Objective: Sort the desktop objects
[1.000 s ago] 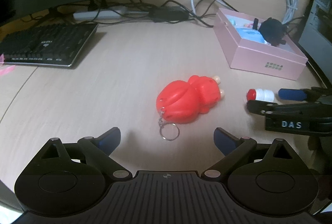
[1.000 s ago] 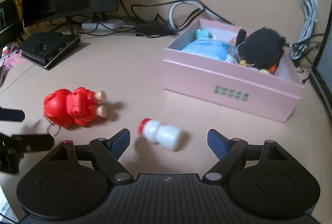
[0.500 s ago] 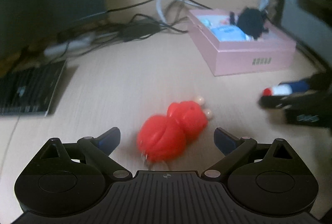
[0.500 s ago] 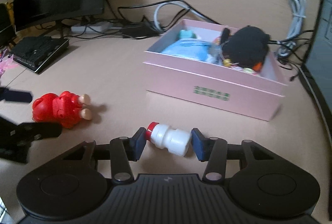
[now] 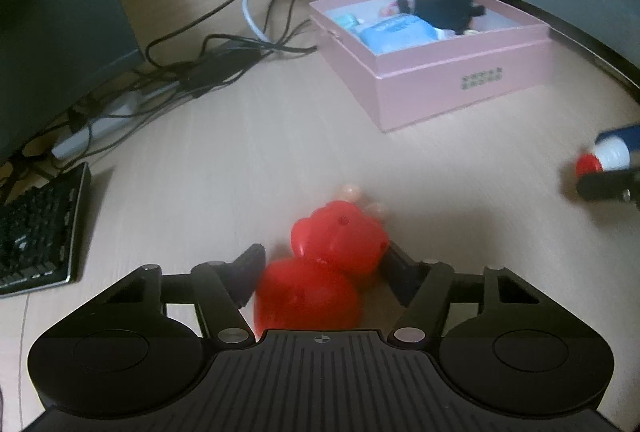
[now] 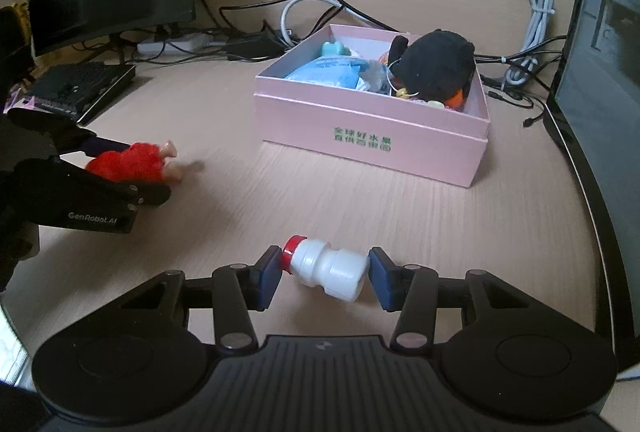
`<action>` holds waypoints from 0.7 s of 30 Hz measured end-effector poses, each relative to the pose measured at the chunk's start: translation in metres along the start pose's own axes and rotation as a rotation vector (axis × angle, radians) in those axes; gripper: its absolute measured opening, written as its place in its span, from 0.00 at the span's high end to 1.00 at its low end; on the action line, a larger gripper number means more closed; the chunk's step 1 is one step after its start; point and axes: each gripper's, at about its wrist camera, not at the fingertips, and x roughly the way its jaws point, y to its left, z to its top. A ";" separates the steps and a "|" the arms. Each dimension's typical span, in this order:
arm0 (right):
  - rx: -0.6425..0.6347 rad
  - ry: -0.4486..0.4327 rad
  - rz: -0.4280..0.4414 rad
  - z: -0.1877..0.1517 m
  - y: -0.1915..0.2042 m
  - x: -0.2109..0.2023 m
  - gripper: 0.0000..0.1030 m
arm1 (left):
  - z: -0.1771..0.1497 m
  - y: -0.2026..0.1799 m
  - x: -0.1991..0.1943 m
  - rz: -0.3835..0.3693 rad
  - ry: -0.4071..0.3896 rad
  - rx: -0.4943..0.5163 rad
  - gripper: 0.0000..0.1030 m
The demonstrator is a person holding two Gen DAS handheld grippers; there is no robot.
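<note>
At the bottom centre of the right wrist view, the right hand-held gripper pinches a small white bottle end to end, the red cap against one pad and the base against the other, and the bottle sits tilted between them. That lengthwise hold looks risky: with only the ends bearing, the bottle could pivot or squirt out on the way to the box. At the bottom centre of the left wrist view, the left hand-held gripper has just been closing its jaws around the red toy; the toy lies between them, but blur hides whether both pads press on it yet. It is rounded and lumpy, so an uneven squeeze may roll it out onto the desk, and any dangling part could snag. Farther up, right of centre in both views, the pink box stands open and already crowded with a blue packet and a black plush; a drop onto that heap might bounce off. Both hands heading there together could collide. Beyond, tangled cables lie near the box's far side.
</note>
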 end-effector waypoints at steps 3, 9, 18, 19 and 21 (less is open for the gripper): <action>-0.008 -0.053 -0.019 0.005 -0.010 -0.021 0.54 | 0.000 -0.010 -0.023 -0.028 -0.020 -0.001 0.48; 0.002 -0.264 -0.100 0.038 -0.033 -0.084 0.54 | 0.044 -0.010 -0.091 -0.053 -0.276 -0.002 0.48; 0.017 -0.316 -0.169 0.039 -0.043 -0.111 0.54 | 0.147 -0.050 -0.063 -0.137 -0.473 0.223 0.48; 0.025 -0.306 -0.181 0.037 -0.044 -0.108 0.54 | 0.157 -0.057 -0.054 -0.145 -0.488 0.259 0.47; 0.049 -0.285 -0.204 0.033 -0.046 -0.103 0.54 | 0.178 -0.073 -0.031 -0.140 -0.485 0.330 0.42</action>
